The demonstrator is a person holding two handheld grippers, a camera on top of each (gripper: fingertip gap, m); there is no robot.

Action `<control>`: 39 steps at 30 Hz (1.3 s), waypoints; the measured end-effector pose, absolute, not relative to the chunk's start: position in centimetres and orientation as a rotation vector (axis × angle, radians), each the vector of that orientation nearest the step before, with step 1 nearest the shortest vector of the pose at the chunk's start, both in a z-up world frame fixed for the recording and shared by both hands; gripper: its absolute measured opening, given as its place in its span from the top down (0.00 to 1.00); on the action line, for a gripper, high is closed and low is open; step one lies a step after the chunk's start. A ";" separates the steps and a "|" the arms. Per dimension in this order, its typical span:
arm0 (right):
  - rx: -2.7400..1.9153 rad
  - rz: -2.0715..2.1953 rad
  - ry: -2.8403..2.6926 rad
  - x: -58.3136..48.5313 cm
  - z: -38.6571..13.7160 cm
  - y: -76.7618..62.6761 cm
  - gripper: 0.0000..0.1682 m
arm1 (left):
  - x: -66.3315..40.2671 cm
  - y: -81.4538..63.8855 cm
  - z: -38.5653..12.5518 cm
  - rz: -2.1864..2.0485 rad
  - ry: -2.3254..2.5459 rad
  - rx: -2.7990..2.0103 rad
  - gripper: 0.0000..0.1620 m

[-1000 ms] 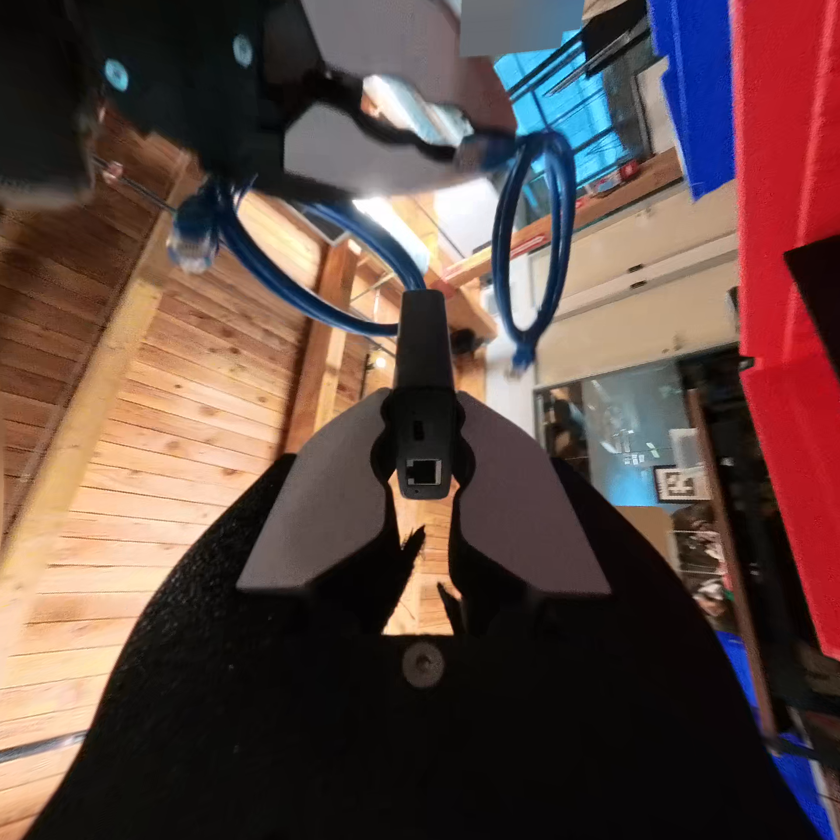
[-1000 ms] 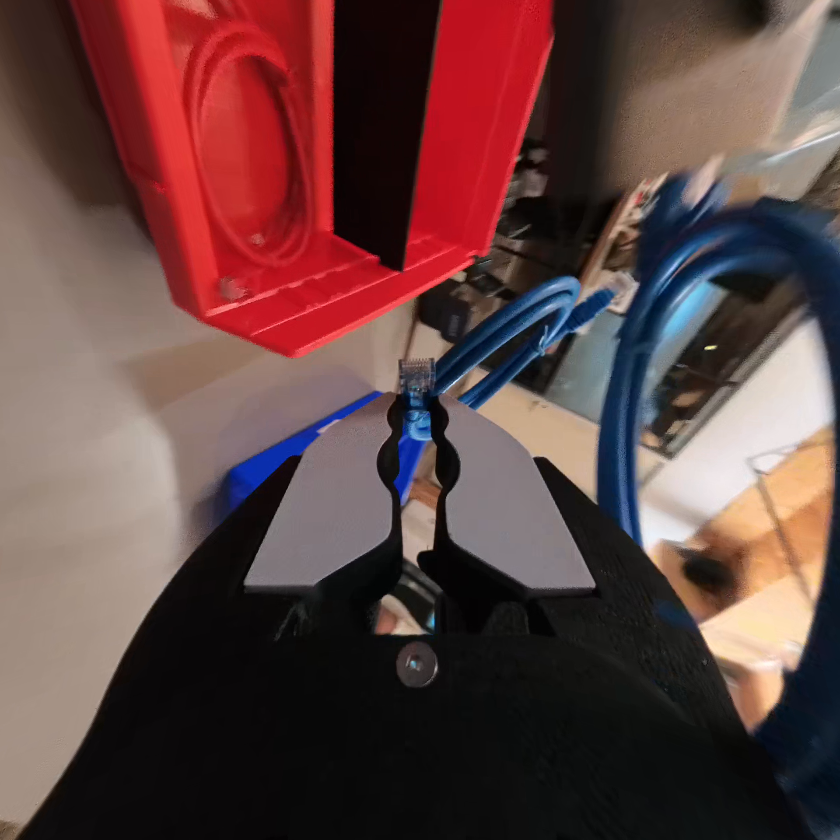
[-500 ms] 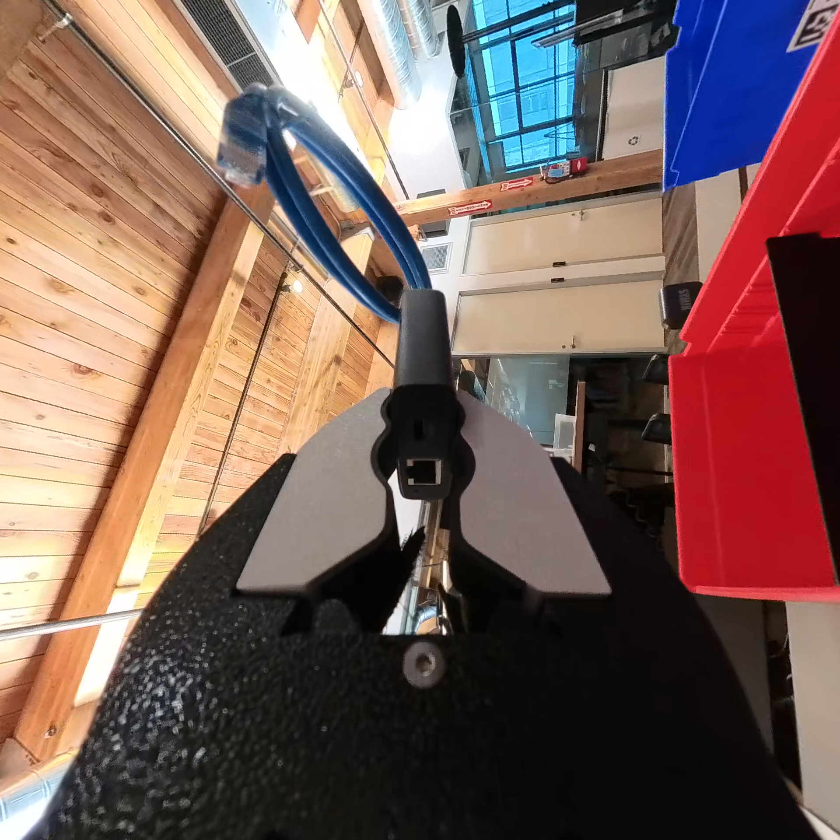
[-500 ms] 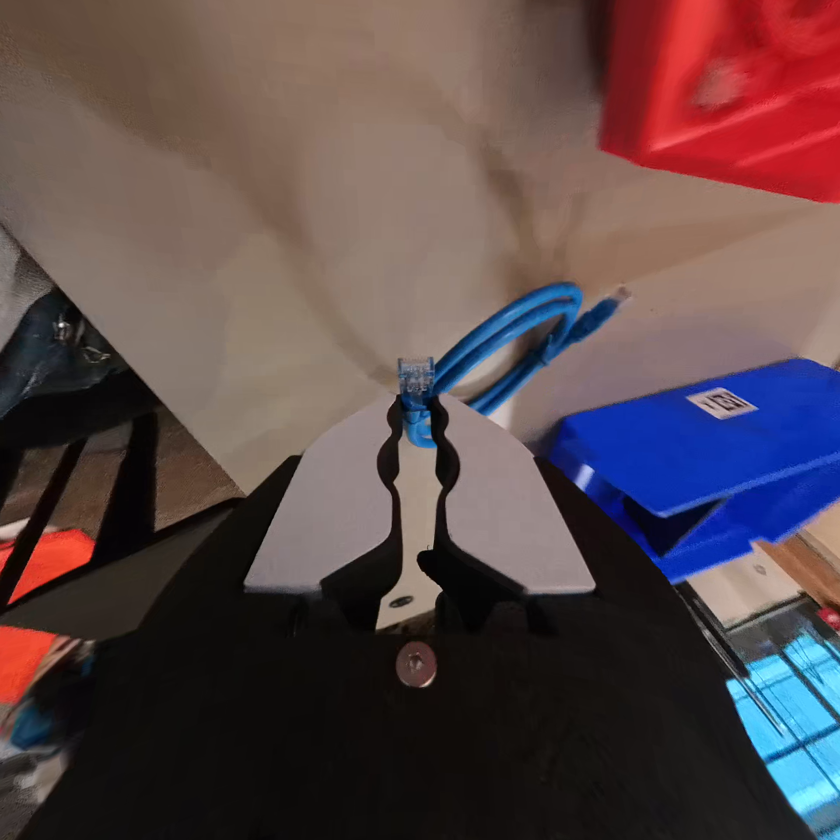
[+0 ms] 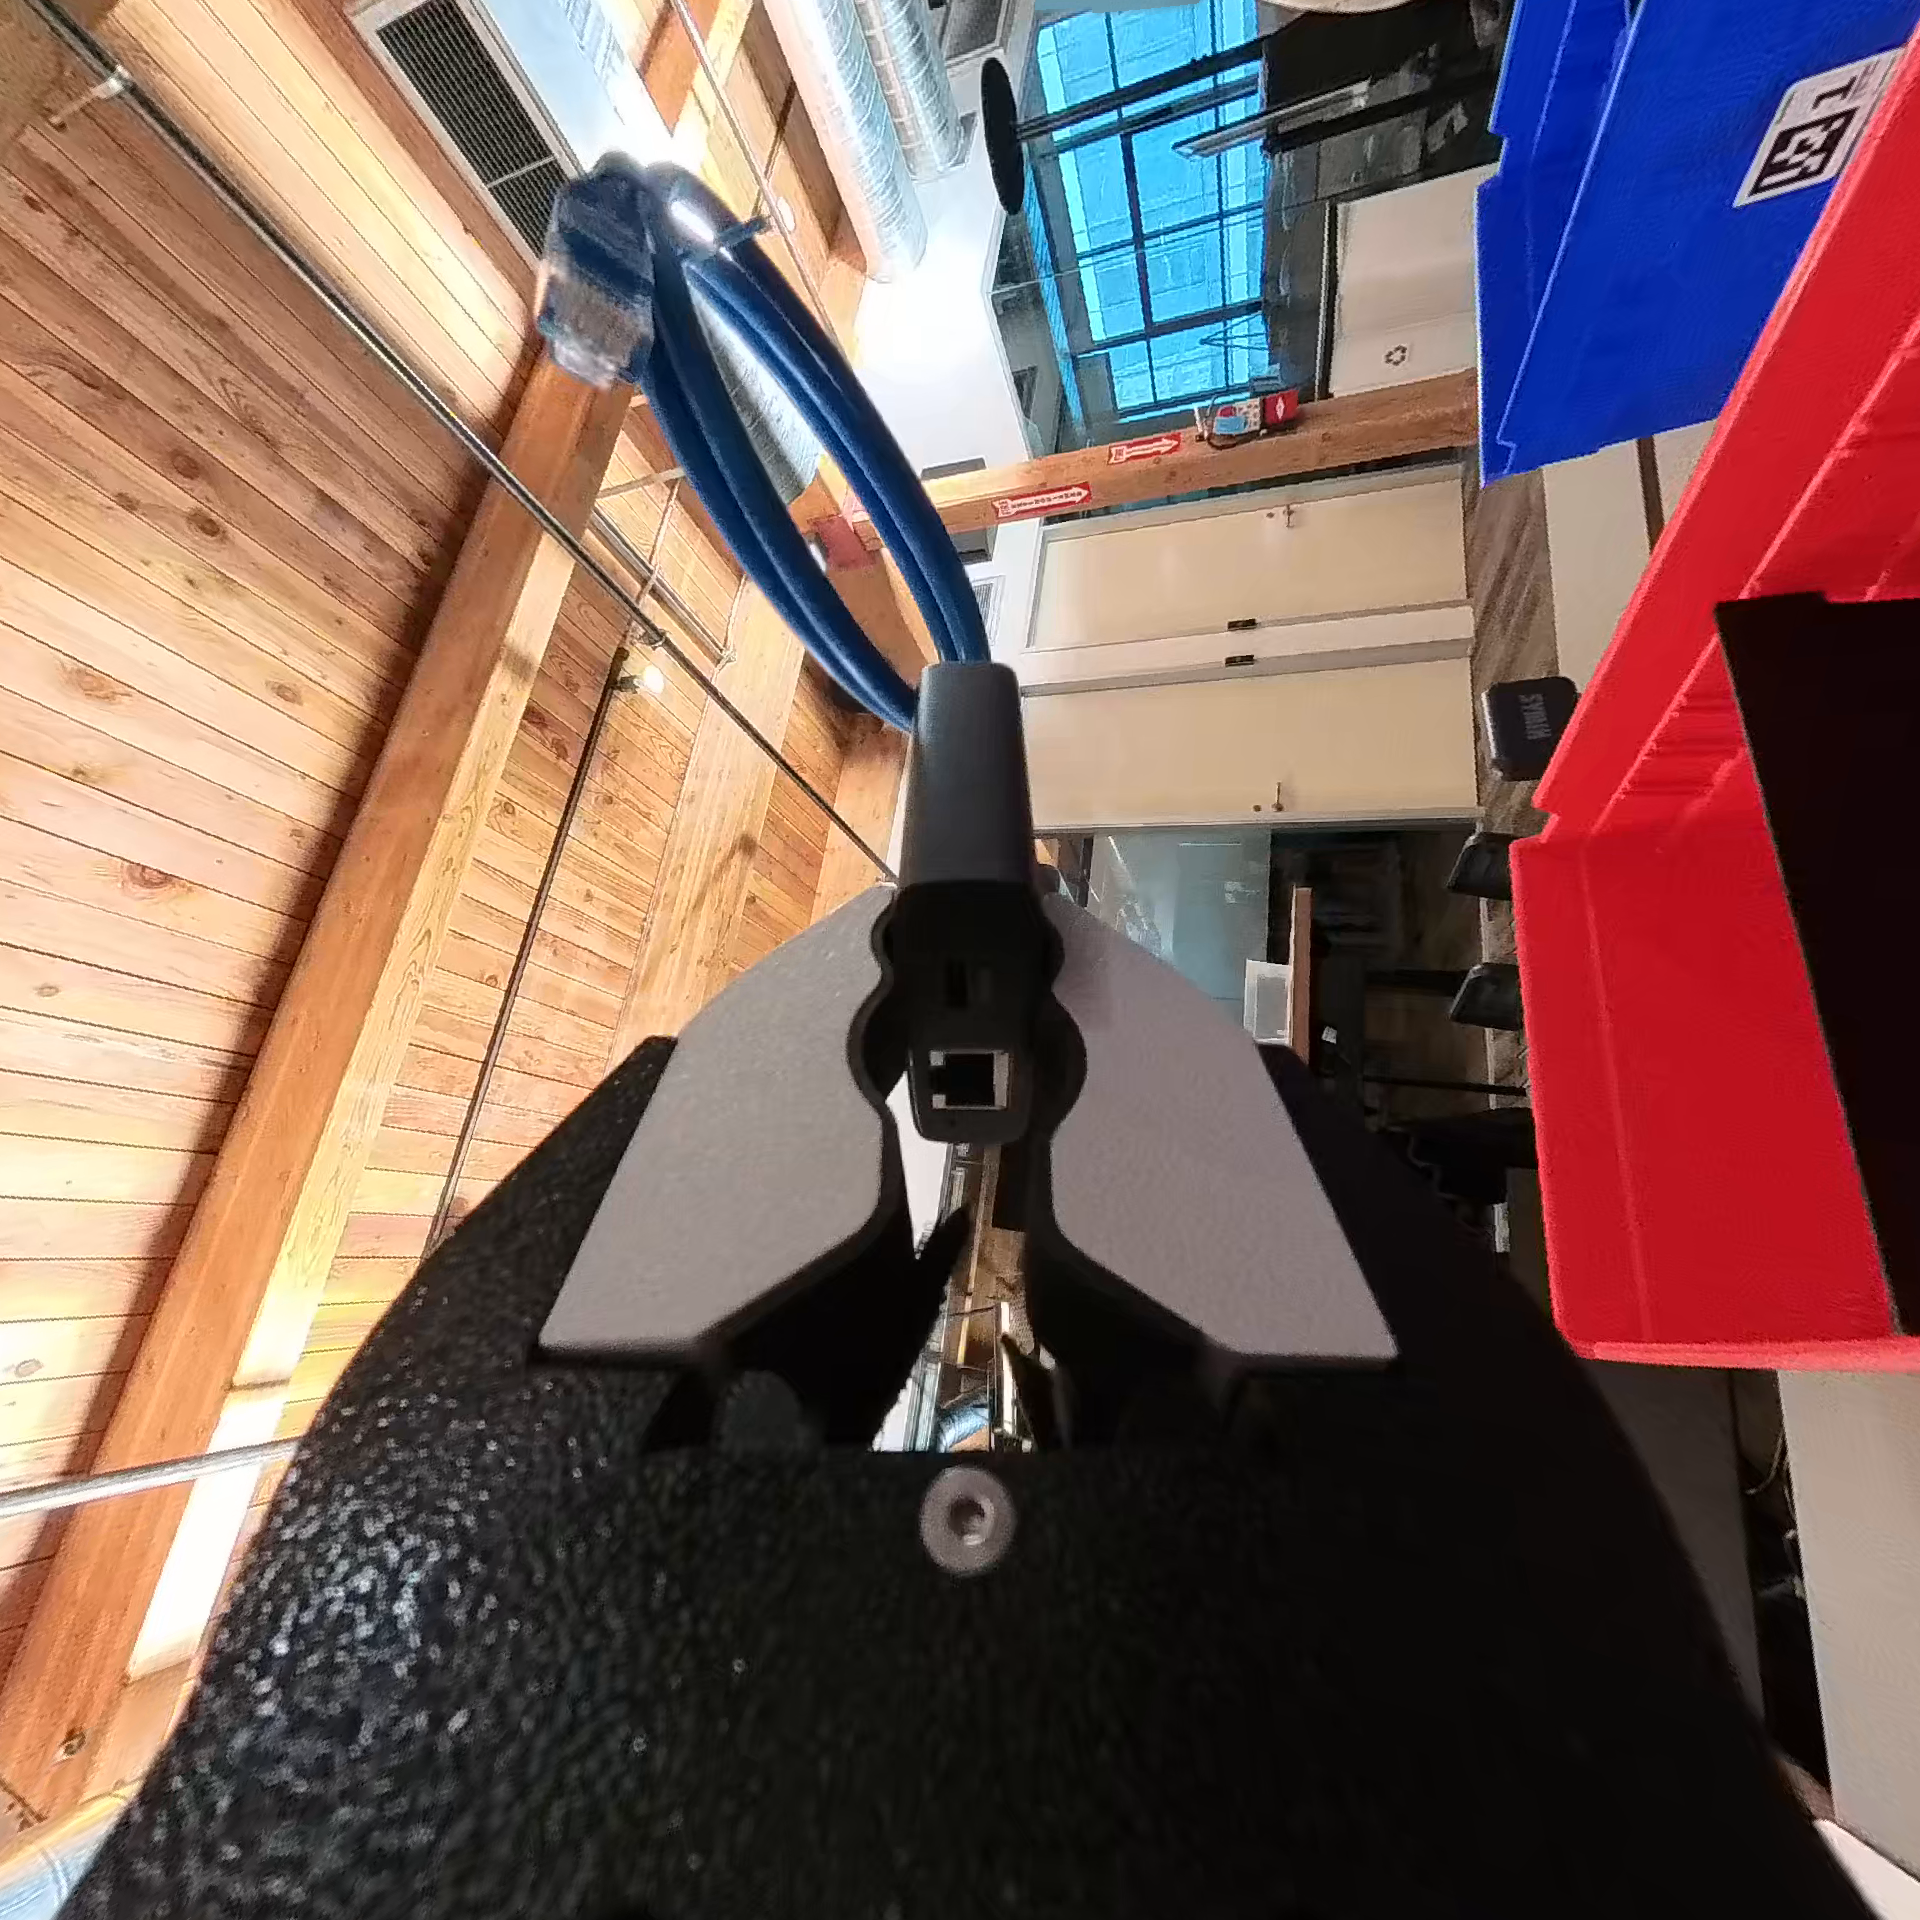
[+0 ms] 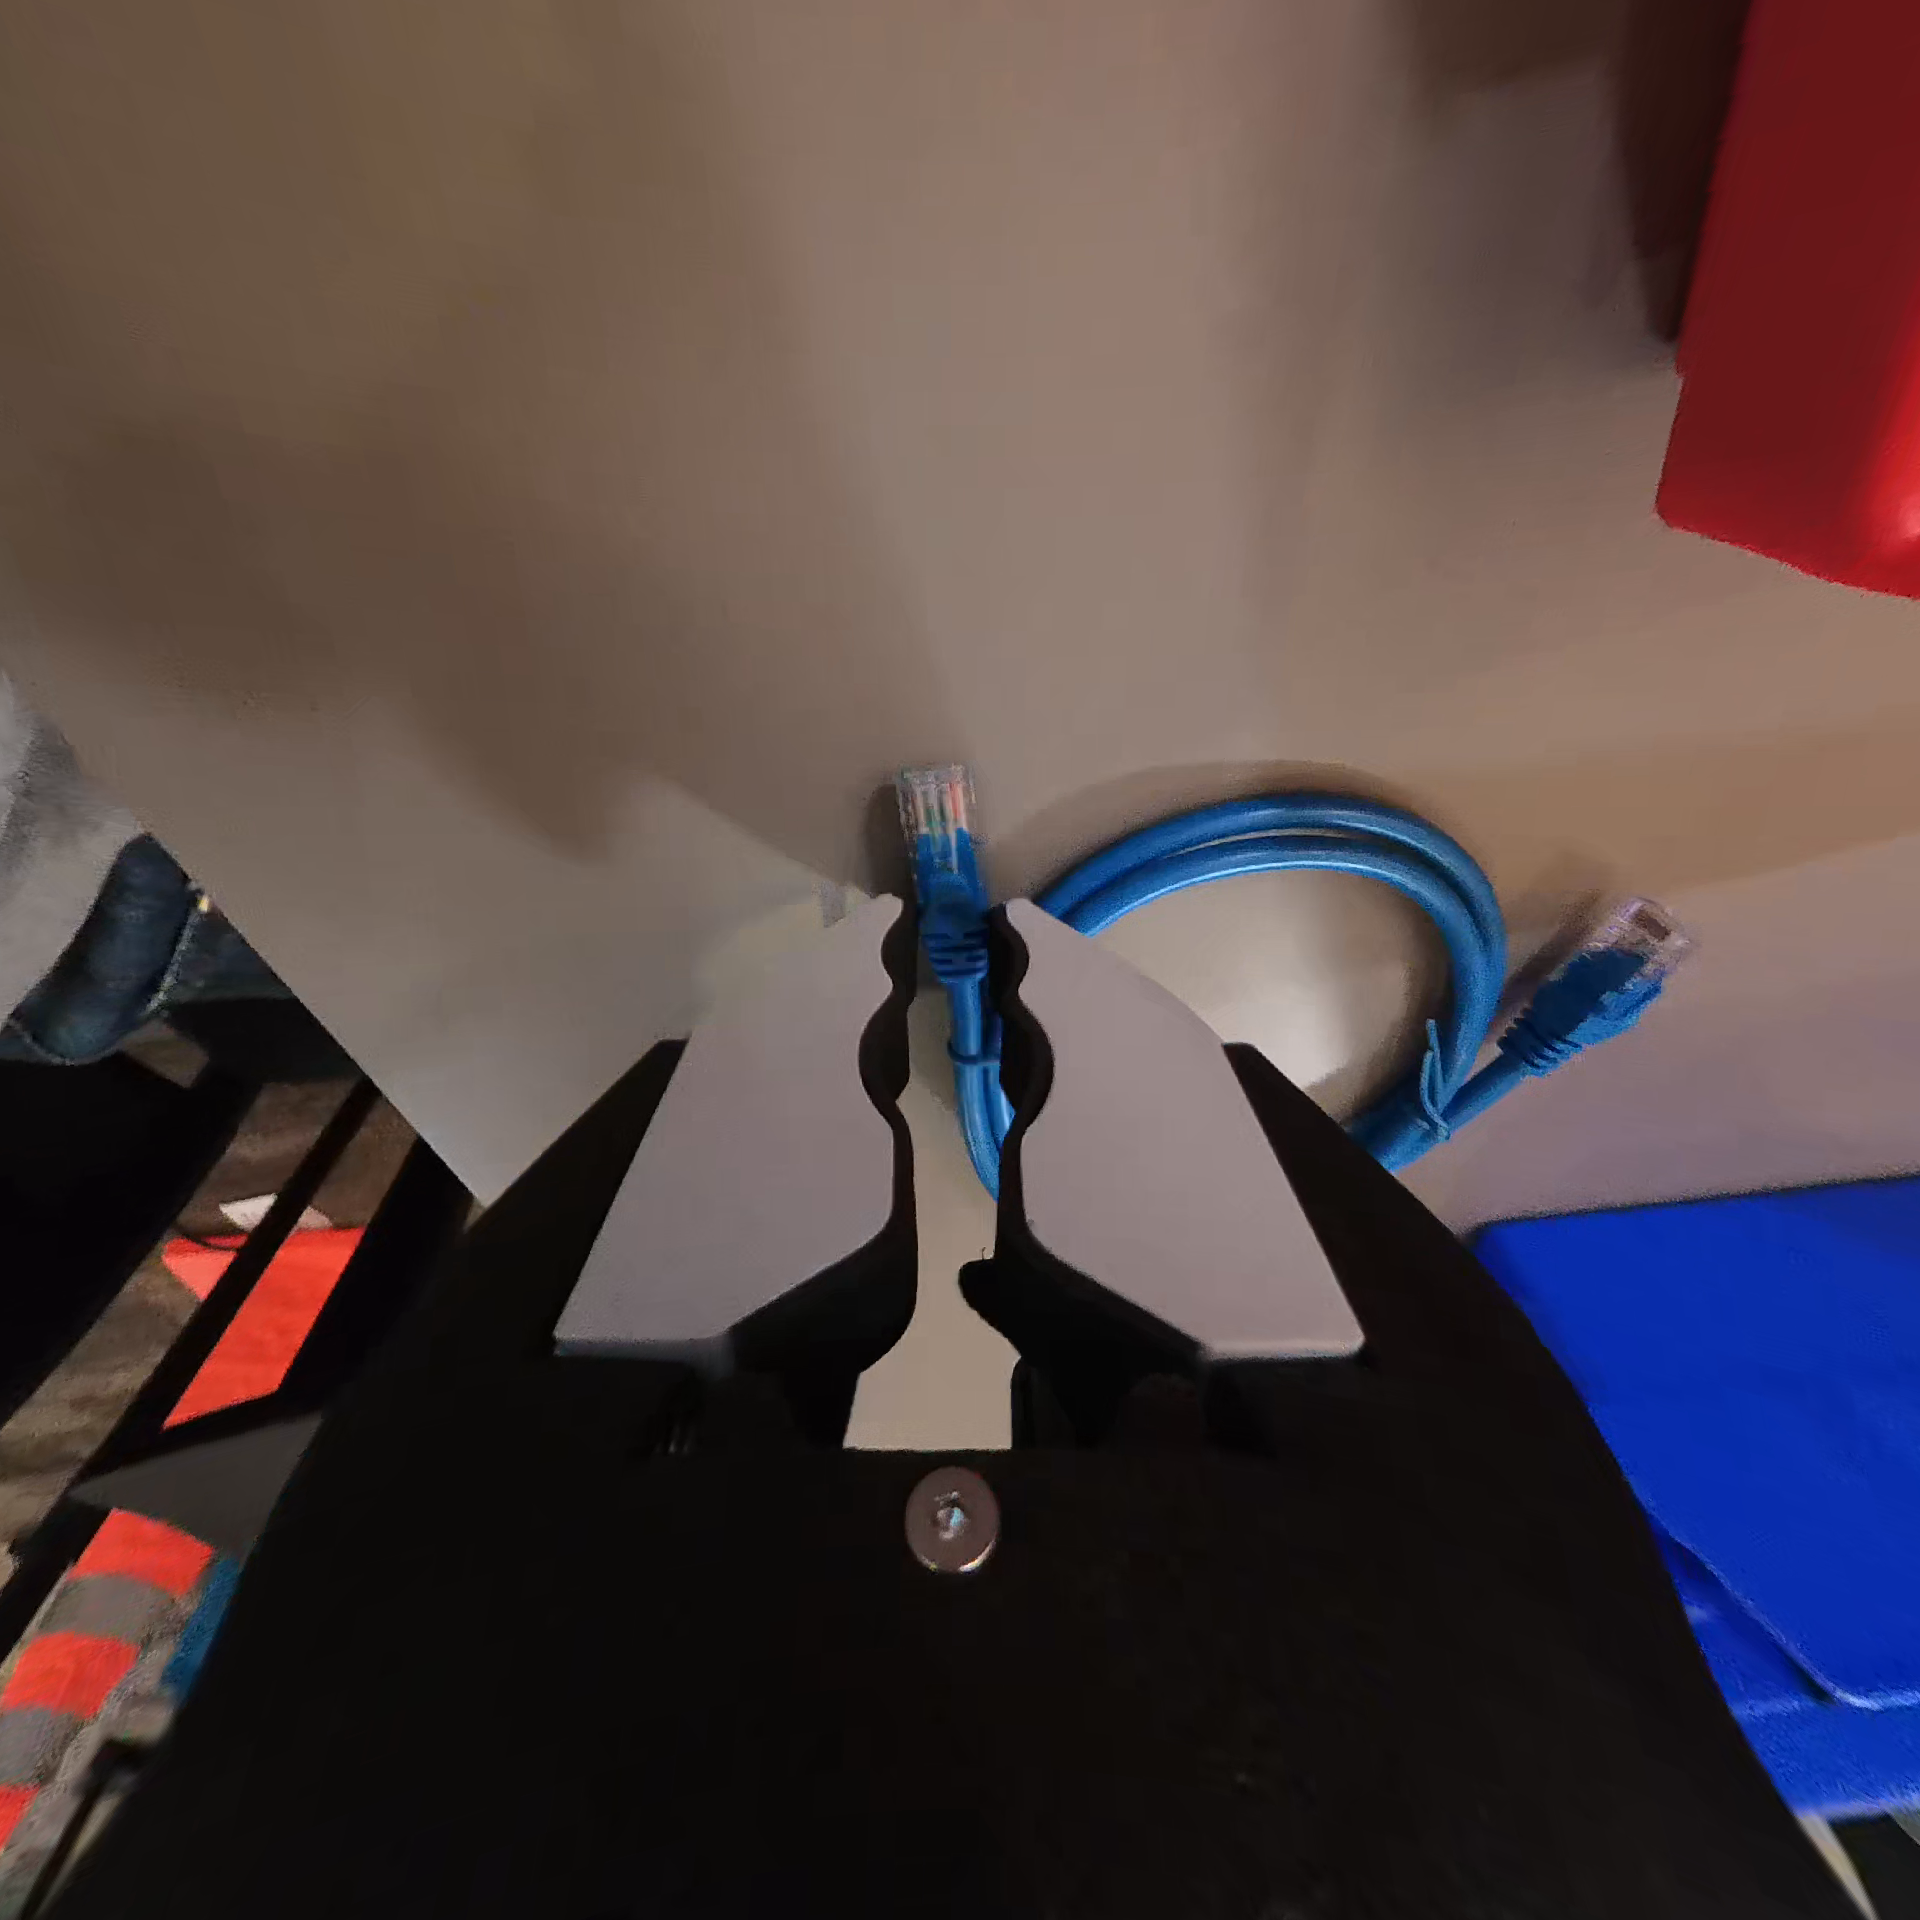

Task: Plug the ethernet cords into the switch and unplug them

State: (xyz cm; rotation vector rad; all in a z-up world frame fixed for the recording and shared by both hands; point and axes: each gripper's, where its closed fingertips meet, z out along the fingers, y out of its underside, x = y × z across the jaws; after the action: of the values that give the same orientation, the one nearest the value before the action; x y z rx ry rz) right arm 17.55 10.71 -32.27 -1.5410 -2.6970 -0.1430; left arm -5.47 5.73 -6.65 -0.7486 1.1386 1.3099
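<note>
My left tongs, tilted upward, clench a black plastic coupler; my right tongs pinch a coiled blue network cable above the beige counter.

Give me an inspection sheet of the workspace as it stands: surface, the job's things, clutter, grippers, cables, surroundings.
Surface: beige tabletop, blurred in the right wrist view.
Job's things: black adapter with an open socket facing the camera; blue cable coiled and tied.
Clutter: nothing seen on the tabletop besides the bins.
Grippers: left gripper shut on the adapter; right gripper shut on the cable just behind one plug.
Cables: a second, darker blue cable runs from the adapter's far end, its plug free; the coiled cable's other plug lies loose.
Surroundings: red bin, blue bin, wooden ceiling, windows.
</note>
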 end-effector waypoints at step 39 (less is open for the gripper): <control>-1.805 0.519 -1.879 20.8 -31.4 11.4 1.00 | -5.7 5.2 -6.2 1.280 1.137 -0.794 0.88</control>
State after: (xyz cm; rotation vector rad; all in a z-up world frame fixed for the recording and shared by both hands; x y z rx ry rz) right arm 20.79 11.45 -31.45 -1.8045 -1.8791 0.5190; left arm -5.70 5.21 -6.23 -0.7944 1.1366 1.2803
